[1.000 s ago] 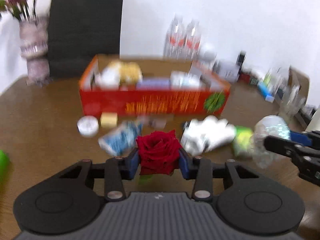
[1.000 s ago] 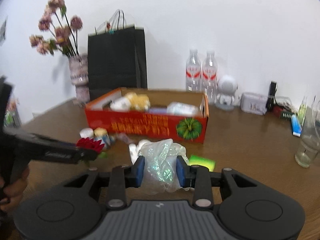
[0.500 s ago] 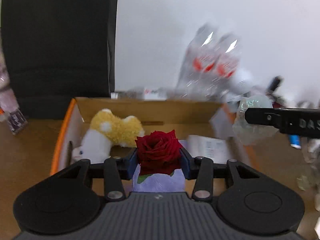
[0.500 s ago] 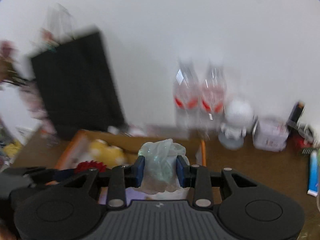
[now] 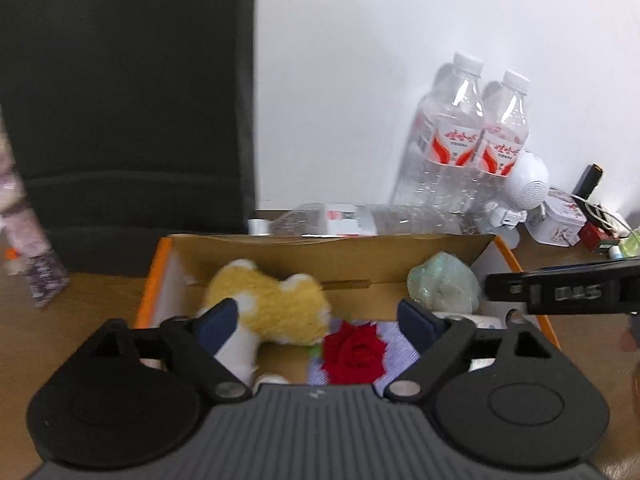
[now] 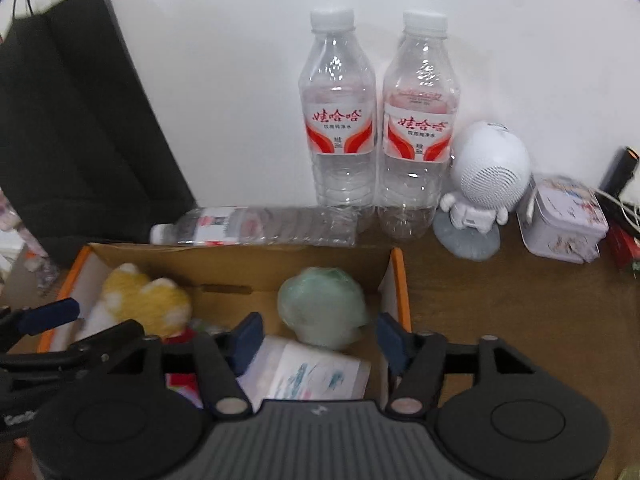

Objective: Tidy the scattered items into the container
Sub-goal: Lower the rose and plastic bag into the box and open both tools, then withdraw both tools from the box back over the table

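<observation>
The orange cardboard box (image 5: 154, 280) (image 6: 397, 280) sits right below both grippers. My left gripper (image 5: 320, 316) is open above it; the red rose (image 5: 354, 352) lies free in the box on a purple pack, next to a yellow plush toy (image 5: 272, 304). My right gripper (image 6: 320, 336) is open too; the crumpled green plastic bag (image 6: 322, 306) (image 5: 442, 286) sits loose in the box's right end, above a white packet (image 6: 308, 372). The right gripper's arm (image 5: 560, 292) shows in the left wrist view, the left gripper's finger (image 6: 48, 316) in the right wrist view.
Two upright water bottles (image 6: 378, 120) and one lying bottle (image 6: 256, 226) stand behind the box at the wall. A black paper bag (image 5: 120, 100) is at back left. A white astronaut speaker (image 6: 484, 176) and a tin (image 6: 560, 220) are at the right on the wooden table (image 6: 520, 300).
Both grippers moved over the box and opened. The rose dropped from the left gripper and the plastic bag from the right; both now lie in the box.
</observation>
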`<control>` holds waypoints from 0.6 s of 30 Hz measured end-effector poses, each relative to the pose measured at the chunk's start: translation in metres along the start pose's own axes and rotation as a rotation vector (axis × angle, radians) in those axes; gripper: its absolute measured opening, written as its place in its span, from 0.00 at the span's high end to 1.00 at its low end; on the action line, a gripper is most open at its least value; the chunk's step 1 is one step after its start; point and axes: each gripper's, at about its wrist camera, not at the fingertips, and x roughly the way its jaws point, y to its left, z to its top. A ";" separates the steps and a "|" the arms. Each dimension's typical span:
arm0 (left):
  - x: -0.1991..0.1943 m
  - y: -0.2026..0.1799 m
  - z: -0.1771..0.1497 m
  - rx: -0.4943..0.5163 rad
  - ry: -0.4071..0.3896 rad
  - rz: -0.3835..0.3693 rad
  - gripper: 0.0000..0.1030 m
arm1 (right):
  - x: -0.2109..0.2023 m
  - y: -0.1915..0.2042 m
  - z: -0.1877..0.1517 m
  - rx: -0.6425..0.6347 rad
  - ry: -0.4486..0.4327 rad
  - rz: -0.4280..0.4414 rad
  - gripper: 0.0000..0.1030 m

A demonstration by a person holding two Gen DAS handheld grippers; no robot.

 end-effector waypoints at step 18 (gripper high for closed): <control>-0.193 0.005 -0.231 0.018 -0.216 0.057 0.00 | -0.161 0.066 -0.261 -0.145 -0.239 -0.026 0.15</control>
